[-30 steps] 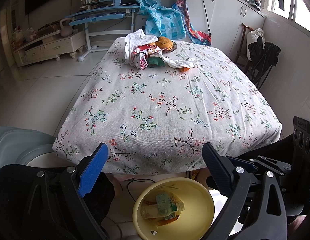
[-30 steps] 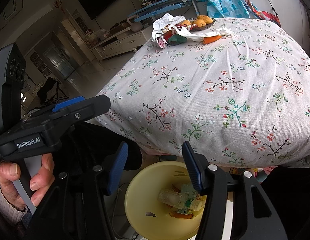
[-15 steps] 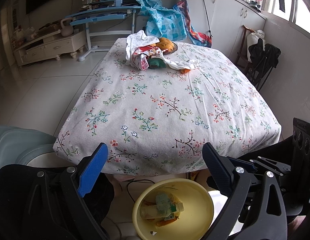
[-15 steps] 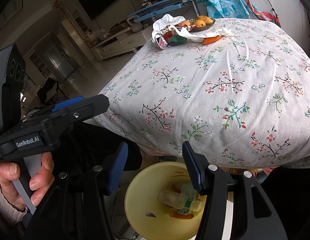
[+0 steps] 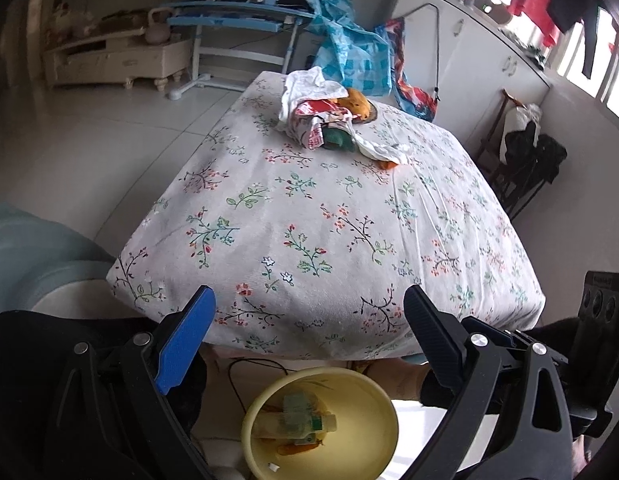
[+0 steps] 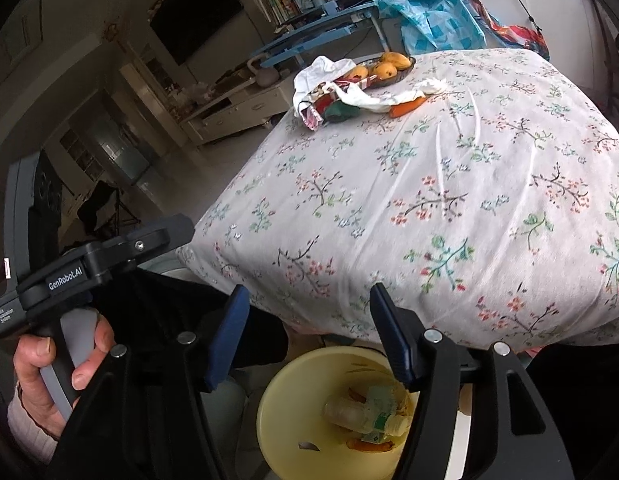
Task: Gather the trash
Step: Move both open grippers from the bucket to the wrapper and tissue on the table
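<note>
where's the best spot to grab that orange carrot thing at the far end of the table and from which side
Grip the carrot across its bare orange body, near the thick end. The crumpled white paper drapes over its left part, so come from above and from the right side, jaws set across its width. It lies flat on the floral tablecloth, so a low, nearly level pinch would probably catch cloth.

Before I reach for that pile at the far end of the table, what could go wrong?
The wrappers lie tangled with white cloth against the fruit plate, so a grab could drag the fruit along. The carrot may roll off. The yellow bin sits low under the near edge, so a drop could miss it.
</note>
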Action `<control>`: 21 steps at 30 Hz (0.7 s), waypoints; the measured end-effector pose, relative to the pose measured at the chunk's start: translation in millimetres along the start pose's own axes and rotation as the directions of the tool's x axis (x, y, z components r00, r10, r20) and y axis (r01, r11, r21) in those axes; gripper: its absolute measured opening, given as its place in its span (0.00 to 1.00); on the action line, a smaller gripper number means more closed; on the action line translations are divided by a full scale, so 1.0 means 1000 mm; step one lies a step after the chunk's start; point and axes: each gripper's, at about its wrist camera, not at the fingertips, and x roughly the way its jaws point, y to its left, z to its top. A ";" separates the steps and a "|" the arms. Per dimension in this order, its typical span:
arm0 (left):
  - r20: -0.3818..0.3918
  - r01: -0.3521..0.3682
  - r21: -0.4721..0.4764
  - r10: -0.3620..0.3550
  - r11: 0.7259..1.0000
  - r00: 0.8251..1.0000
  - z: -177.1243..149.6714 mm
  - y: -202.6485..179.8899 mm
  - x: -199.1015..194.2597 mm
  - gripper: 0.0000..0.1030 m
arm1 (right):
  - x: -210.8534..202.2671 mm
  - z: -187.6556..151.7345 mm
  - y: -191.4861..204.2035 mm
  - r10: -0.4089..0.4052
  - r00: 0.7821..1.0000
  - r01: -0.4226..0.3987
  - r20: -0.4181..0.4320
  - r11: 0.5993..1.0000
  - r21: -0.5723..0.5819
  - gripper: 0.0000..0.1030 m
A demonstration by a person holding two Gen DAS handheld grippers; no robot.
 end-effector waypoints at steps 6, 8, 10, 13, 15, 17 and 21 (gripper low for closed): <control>-0.007 -0.004 -0.002 0.004 1.000 1.000 0.014 0.000 0.006 0.89 | 0.005 0.023 0.000 -0.030 0.999 0.030 -0.011 0.998 -0.064 0.62; -0.014 -0.018 0.005 0.018 1.000 1.000 0.022 0.000 0.010 0.89 | 0.008 0.039 -0.001 -0.048 0.999 0.047 -0.011 0.994 -0.102 0.62; -0.024 -0.030 0.004 0.030 1.000 0.999 0.031 0.000 0.018 0.89 | 0.012 0.056 -0.003 -0.071 0.997 0.068 -0.011 0.988 -0.139 0.62; -0.027 -0.044 0.024 0.045 0.999 0.999 0.049 -0.005 0.030 0.89 | 0.017 0.086 -0.008 -0.101 0.995 0.101 0.007 0.979 -0.178 0.63; -0.023 -0.058 0.045 0.059 0.997 0.998 0.060 -0.007 0.038 0.89 | 0.023 0.103 -0.010 -0.123 0.992 0.123 0.016 0.969 -0.212 0.64; -0.024 -0.085 0.077 0.087 0.993 0.996 0.075 -0.013 0.050 0.89 | 0.036 0.120 -0.011 -0.155 0.988 0.154 0.017 0.951 -0.268 0.64; -0.021 -0.136 0.144 0.141 0.980 0.990 0.104 -0.023 0.078 0.89 | 0.066 0.144 -0.015 -0.216 0.976 0.203 0.008 0.906 -0.372 0.64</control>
